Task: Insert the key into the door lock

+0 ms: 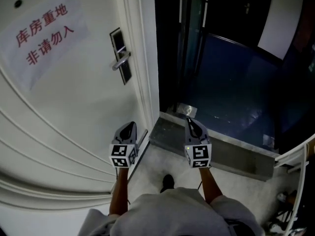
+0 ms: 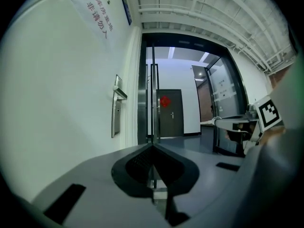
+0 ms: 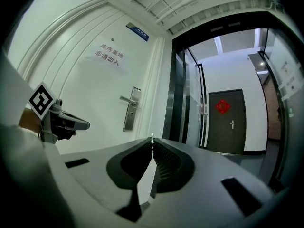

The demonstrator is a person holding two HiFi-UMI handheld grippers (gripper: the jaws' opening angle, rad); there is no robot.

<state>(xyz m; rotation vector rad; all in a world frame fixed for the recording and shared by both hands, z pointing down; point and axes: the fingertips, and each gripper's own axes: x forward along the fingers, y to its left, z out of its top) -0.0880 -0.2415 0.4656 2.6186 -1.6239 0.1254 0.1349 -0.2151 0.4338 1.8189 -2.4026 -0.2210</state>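
Right gripper view: what seems a key nipped by the right gripper, well apart from the lock.
Left gripper is closed, empty. Bring the key up under the handle, blade level and square to the lock.

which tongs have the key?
The right tongs: a thin silver key tip pokes out between their shut jaws. The left tongs are shut too, but nothing shows between them.
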